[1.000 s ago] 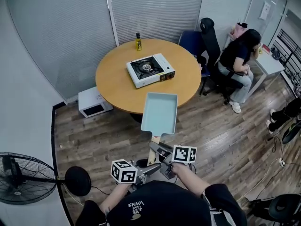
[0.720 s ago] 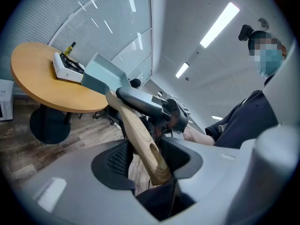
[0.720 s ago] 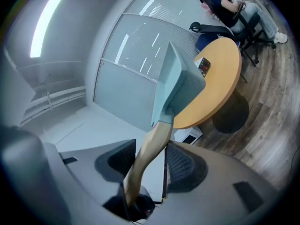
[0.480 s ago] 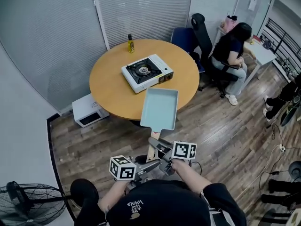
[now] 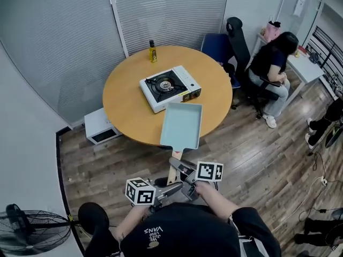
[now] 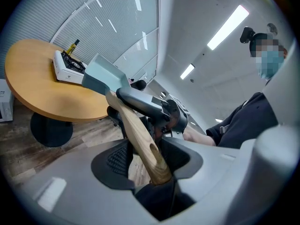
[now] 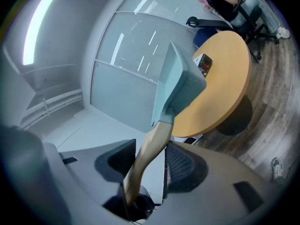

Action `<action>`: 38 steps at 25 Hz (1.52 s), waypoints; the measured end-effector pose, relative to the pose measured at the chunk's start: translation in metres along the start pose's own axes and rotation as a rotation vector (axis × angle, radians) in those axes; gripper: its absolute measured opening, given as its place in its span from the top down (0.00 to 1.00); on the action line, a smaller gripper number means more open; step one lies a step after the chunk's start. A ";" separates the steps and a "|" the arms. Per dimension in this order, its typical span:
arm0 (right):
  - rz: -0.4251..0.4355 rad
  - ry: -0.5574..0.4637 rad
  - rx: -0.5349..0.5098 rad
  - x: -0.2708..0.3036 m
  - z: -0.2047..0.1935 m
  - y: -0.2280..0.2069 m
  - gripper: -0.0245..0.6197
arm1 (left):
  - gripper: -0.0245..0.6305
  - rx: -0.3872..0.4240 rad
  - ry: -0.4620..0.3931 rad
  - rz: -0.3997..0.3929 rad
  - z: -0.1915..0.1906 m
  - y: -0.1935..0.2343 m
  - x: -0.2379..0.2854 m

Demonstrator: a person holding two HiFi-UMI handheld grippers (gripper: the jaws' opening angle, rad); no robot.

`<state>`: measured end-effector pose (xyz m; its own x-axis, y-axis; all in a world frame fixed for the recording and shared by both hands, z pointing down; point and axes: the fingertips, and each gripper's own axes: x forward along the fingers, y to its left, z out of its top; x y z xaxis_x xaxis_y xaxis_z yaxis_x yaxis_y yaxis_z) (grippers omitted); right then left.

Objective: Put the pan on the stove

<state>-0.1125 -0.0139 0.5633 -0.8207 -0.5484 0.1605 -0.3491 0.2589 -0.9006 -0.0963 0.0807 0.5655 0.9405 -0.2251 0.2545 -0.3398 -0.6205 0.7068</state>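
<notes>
A round wooden table is set on a plank floor, backed by blind-covered partitions; 1 fan and what may be a microwave are seen nearby.

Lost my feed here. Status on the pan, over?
Left gripper and right gripper shut on pan handle. Pan airborne at near edge of table, short of stove. Nothing between them.

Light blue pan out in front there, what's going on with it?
A person holds the light blue rectangular pan by its wooden handle, with the left claw and the right claw both clamped on that handle. The pan hangs over the near edge of the round wooden table, short of the white portable gas stove, whose burner is bare.
</notes>
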 end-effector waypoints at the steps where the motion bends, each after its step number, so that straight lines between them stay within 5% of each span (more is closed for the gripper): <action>1: 0.001 0.015 -0.003 -0.001 0.006 -0.005 0.66 | 0.68 -0.009 -0.007 0.007 0.003 0.003 0.008; 20: 0.102 0.239 -0.044 0.005 0.127 -0.060 0.66 | 0.68 -0.074 -0.201 0.169 0.092 0.047 0.122; 38: 0.082 0.248 -0.029 0.077 0.177 -0.088 0.66 | 0.68 -0.106 -0.174 0.163 0.150 0.120 0.119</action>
<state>-0.0649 -0.2200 0.5829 -0.9313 -0.3139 0.1846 -0.2865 0.3187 -0.9035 -0.0253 -0.1333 0.5820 0.8557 -0.4475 0.2597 -0.4763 -0.4853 0.7332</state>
